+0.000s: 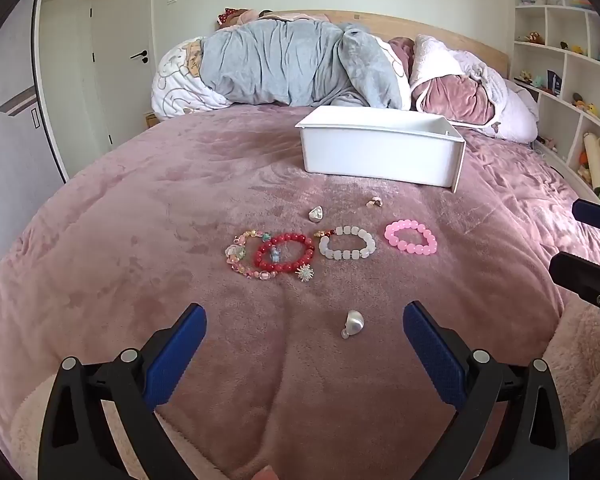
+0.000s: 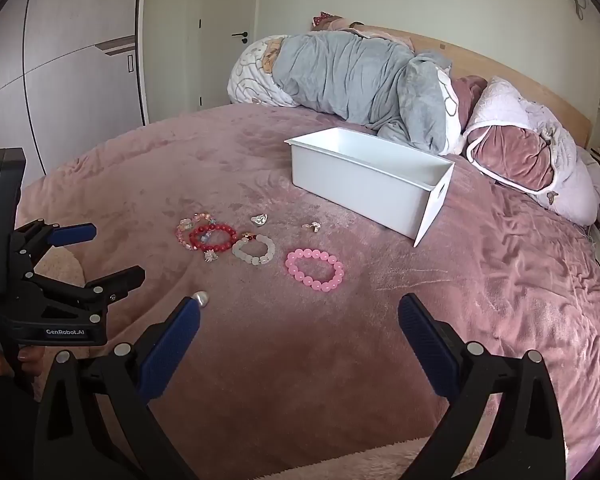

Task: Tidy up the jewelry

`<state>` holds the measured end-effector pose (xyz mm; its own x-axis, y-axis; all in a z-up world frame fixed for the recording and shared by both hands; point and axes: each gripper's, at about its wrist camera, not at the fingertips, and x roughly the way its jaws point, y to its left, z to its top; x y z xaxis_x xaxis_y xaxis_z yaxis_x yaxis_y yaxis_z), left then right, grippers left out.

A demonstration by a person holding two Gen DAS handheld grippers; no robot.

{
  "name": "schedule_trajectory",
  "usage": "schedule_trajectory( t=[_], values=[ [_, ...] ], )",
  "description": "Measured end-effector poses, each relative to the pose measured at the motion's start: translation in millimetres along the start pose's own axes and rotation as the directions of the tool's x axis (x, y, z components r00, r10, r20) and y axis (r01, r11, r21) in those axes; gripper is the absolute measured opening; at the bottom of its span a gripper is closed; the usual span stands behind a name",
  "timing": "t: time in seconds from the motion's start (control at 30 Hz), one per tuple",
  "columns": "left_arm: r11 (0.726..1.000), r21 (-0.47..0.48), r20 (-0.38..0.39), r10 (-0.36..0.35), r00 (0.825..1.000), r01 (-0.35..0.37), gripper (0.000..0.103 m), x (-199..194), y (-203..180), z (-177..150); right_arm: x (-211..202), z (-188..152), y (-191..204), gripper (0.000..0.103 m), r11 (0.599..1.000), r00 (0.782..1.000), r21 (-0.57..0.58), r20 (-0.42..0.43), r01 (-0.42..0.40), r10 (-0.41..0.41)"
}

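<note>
On the mauve blanket (image 1: 140,240), a row of jewelry lies in front of the white bin (image 1: 380,152): a mixed-bead bracelet (image 1: 236,254) overlapped by the red bracelet (image 1: 285,252), then the white bracelet (image 1: 348,243) and the pink bracelet (image 1: 411,237), each apart. A pearl-like piece (image 1: 353,323) lies nearest, between the spread fingers of the left gripper (image 1: 304,320). The right gripper (image 2: 298,312) is also spread wide, holding nothing, with the pink bracelet beyond it.
</note>
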<state>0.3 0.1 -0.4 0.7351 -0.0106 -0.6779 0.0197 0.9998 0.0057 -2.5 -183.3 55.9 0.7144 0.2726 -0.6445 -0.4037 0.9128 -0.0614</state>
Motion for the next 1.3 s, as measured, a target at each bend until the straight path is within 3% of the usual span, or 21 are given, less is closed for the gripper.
schedule_trajectory(
  t=[0.23, 1.3],
  values=[
    [1.000, 0.002, -0.009, 0.002, 1.000, -0.002, 0.099, 11.9, -4.7, 1.3, -5.1, -0.1, 0.8, 0.098, 1.000, 1.000, -0.010, 0.023, 0.006, -0.006],
    [1.000, -0.009, 0.000, -0.007, 1.000, 0.007, 0.099, -1.1, 3.1, 2.0, -2.8, 0.4, 5.4, 0.098, 1.000, 1.000, -0.022, 0.026, -0.007, 0.008]
  ],
)
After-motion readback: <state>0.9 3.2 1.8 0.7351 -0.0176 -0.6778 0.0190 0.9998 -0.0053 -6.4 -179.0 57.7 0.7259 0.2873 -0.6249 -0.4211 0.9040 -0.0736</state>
